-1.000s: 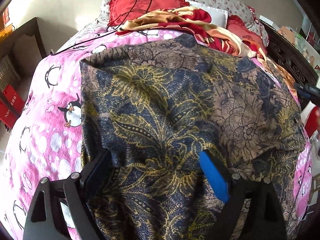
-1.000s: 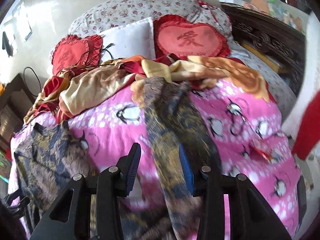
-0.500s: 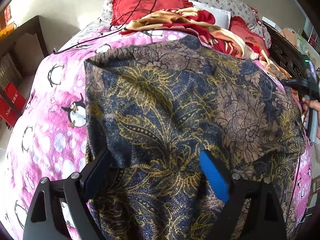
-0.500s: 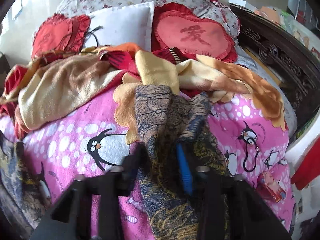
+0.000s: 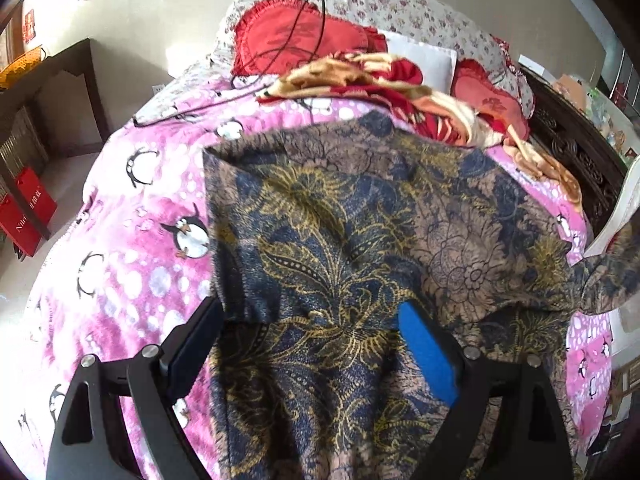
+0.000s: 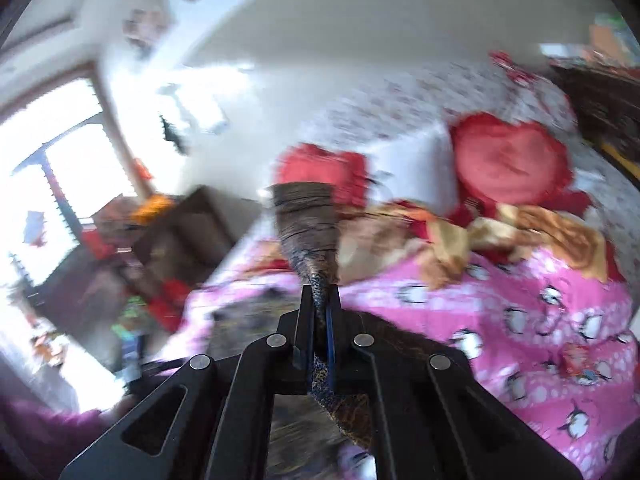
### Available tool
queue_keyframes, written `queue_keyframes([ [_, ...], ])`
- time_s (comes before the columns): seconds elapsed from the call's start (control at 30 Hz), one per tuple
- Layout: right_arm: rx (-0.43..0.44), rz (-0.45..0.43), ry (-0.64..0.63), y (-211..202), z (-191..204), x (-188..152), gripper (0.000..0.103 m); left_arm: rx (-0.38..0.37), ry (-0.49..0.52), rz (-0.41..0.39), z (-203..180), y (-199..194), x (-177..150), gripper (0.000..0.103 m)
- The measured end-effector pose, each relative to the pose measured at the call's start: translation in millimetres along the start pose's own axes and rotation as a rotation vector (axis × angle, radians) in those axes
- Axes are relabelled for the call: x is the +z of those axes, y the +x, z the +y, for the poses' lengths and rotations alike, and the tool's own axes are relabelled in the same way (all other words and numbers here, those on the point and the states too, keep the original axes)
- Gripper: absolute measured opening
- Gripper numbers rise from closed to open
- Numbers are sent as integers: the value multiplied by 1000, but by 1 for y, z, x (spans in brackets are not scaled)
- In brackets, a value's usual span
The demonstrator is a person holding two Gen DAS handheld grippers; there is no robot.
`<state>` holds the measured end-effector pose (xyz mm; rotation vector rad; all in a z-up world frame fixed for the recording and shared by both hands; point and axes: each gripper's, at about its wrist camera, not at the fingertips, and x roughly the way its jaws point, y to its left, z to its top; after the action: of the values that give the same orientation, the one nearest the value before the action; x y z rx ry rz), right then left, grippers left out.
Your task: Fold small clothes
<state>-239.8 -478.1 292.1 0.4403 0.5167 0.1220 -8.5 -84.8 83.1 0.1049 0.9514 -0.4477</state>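
The dark blue, gold and brown floral-patterned garment (image 5: 360,248) lies spread on the pink penguin-print bed cover (image 5: 132,248), running between and ahead of the left gripper (image 5: 316,344), whose jaws stand wide apart around the cloth without pinching it. The right gripper (image 6: 320,312) has its jaws clamped on a bunched strip of the same garment (image 6: 308,224), which sticks up ahead of them. A red bag (image 5: 28,216) off to the left bears unreadable lettering. Bare cover lies left of the left jaws.

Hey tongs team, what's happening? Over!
Right tongs shut on cloth. Left tongs open over it. Red-and-tan blanket heaped just past it.
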Motion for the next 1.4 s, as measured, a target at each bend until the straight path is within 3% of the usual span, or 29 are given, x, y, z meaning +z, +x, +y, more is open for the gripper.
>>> queue_keyframes([
  [0.1, 126, 16, -91, -24, 53, -12, 1, 1, 3, -23, -1, -14, 0, 92],
  [0.23, 253, 79, -191, -25, 107, -31, 1, -4, -2, -47, -1, -32, -2, 92],
  [0.33, 345, 171, -231, -7, 139, -55, 1, -5, 2, -60, 2, -45, -7, 92],
  [0.4, 356, 262, -287, 13, 155, -72, 1, 0, 12, -65, 4, -50, -10, 92],
  [0.53, 346, 458, -379, 67, 170, -93, 1, -25, 23, -63, 11, -57, -18, 92],
  [0.7, 361, 688, -302, 173, 137, -97, 1, -78, 48, -50, 16, -59, -32, 92],
  [0.9, 213, 938, -246, 325, 98, -138, 1, -84, 70, 5, 24, -46, -47, 92],
  [1.0, 133, 923, -279, 371, 92, -144, 1, -93, 80, 12, 25, -40, -47, 92],
  [1.07, 75, 839, -276, 381, 87, -136, 2, -115, 79, 9, 24, -36, -44, 92],
  [1.1, 20, 792, -245, 382, 80, -130, 9, -125, 76, 11, 22, -33, -42, 92],
  [1.17, 45, 746, -140, 372, 67, -118, 21, -144, 68, 12, 18, -27, -38, 92],
  [1.2, 59, 688, -65, 354, 54, -108, 30, -158, 61, 11, 14, -22, -36, 92],
  [1.3, 79, 551, 50, 291, 27, -90, 31, -187, 62, 22, -2, -8, -30, 93],
  [1.4, 73, 476, 95, 219, 8, -89, 33, -217, 62, 32, -24, 9, -22, 93],
])
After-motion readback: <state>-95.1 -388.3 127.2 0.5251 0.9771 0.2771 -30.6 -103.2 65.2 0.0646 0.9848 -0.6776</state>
